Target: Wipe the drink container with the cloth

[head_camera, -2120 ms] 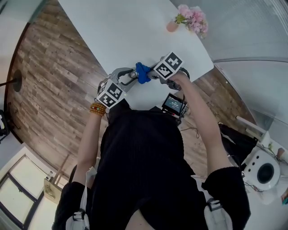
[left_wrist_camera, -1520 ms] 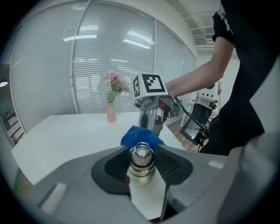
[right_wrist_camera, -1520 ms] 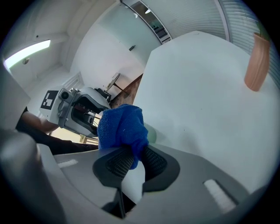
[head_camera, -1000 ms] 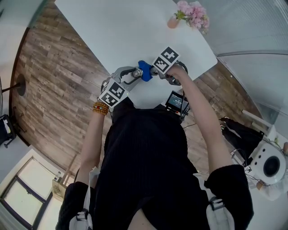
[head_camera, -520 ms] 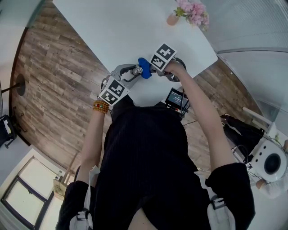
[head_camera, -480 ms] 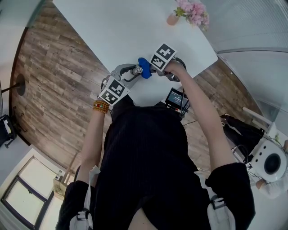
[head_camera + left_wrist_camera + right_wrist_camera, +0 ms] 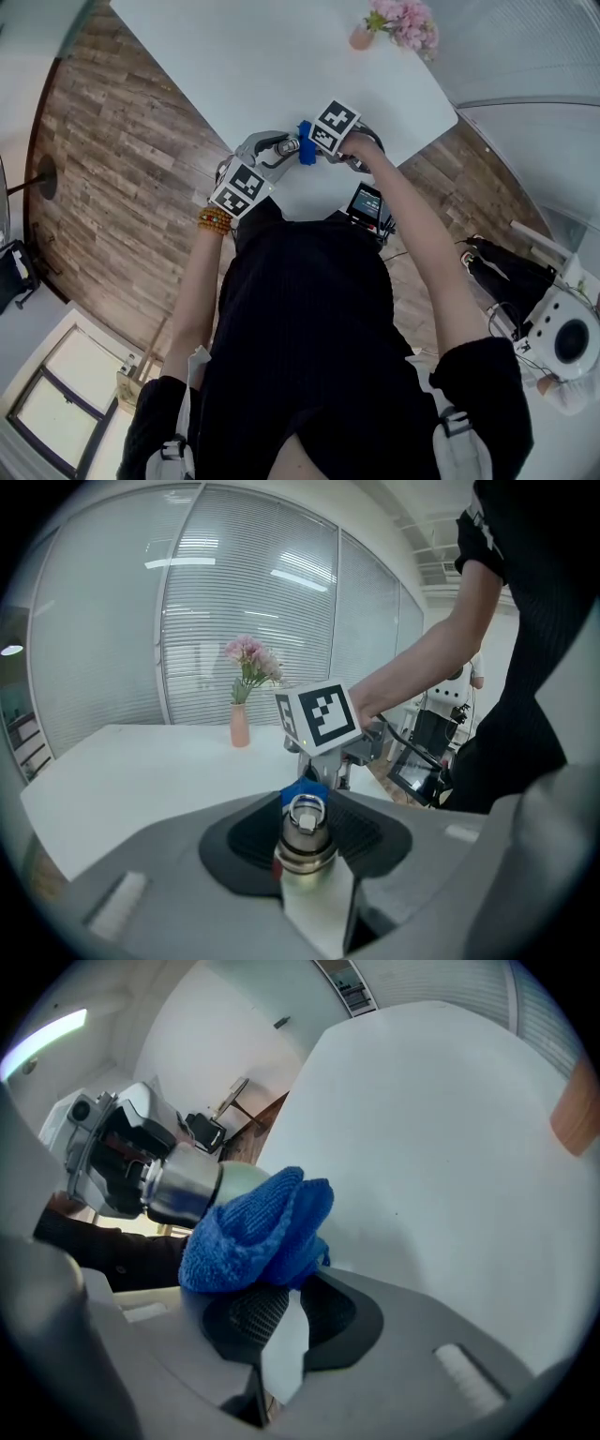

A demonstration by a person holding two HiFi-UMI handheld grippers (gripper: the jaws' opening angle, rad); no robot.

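We have the drink container [image 7: 305, 841] between the closing jaws of the left gripper [image 7: 277, 148], mid-frame above the worktop [image 7: 262, 66]. Its long axis runs straight toward the right gripper [image 7: 281, 1293], which pinches the cloth [image 7: 258, 1232] at its capped end.

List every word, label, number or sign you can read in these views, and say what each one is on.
No text can be read in any view.
The marker cubes: black-and-white square patterns only, no letters or digits.
The small screen: lit, but its content is too small to read.
The bottle: no label or print on the side that shows.
The cloth: plain blue, no tag in view.
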